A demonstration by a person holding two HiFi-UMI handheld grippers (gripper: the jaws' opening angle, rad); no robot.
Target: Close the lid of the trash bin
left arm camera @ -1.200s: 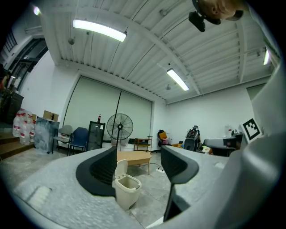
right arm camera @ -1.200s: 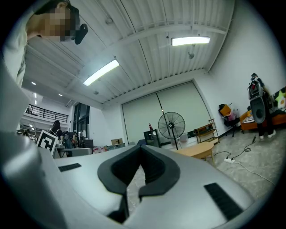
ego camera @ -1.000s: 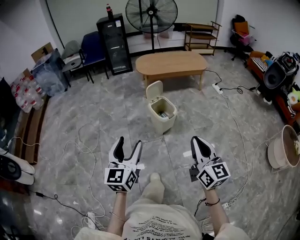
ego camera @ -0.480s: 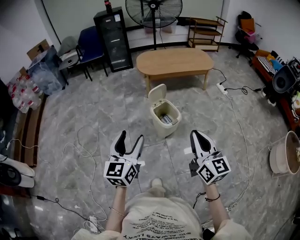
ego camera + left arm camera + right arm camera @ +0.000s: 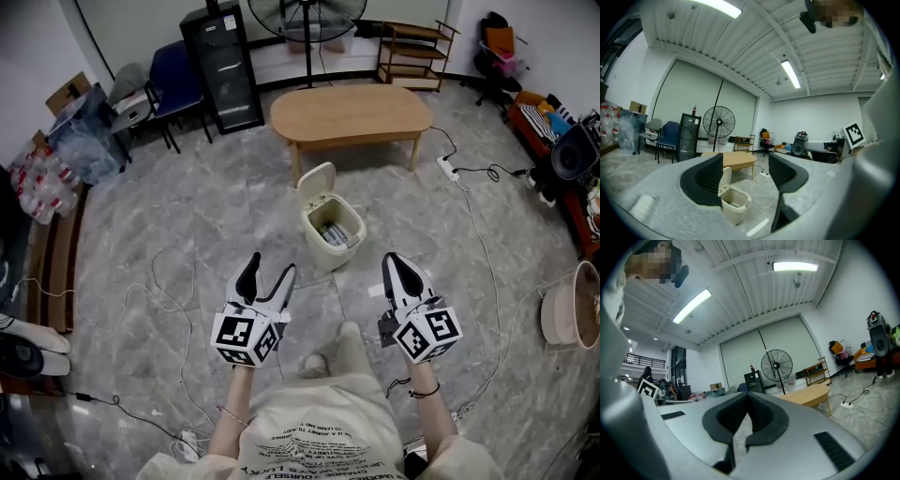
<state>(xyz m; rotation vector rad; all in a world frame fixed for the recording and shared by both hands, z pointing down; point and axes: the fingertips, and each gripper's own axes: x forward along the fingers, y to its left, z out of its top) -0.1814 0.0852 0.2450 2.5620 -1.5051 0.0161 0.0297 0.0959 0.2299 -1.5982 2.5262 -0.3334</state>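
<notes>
Lid (image 5: 315, 180) of the small cream plastic trash bin (image 5: 328, 253) is standing upright at the bin's far edge, leaving the mouth open; something striped is lying inside, too small for me to tell what. The bin is sitting on the grey marbled floor (image 5: 187, 234), just in front of the low oval wooden table (image 5: 352, 112) and well ahead of both my grippers.

I am holding my left gripper (image 5: 270, 267) out over the floor with its black-padded jaws spread wide apart and nothing between them. In the left gripper view the bin (image 5: 736, 208) is showing through that gap, low down, with its raised lid (image 5: 725, 177) beside the left pad — framed by the left gripper (image 5: 745, 173), not touched by it.

My right gripper (image 5: 396, 262) is hovering level with the left one, to the bin's right and nearer to me. In the right gripper view the right gripper (image 5: 747, 416) has its jaws pressed together at the tips, holding nothing.

A white cable (image 5: 478, 253) is trailing across the floor on my right.
</notes>
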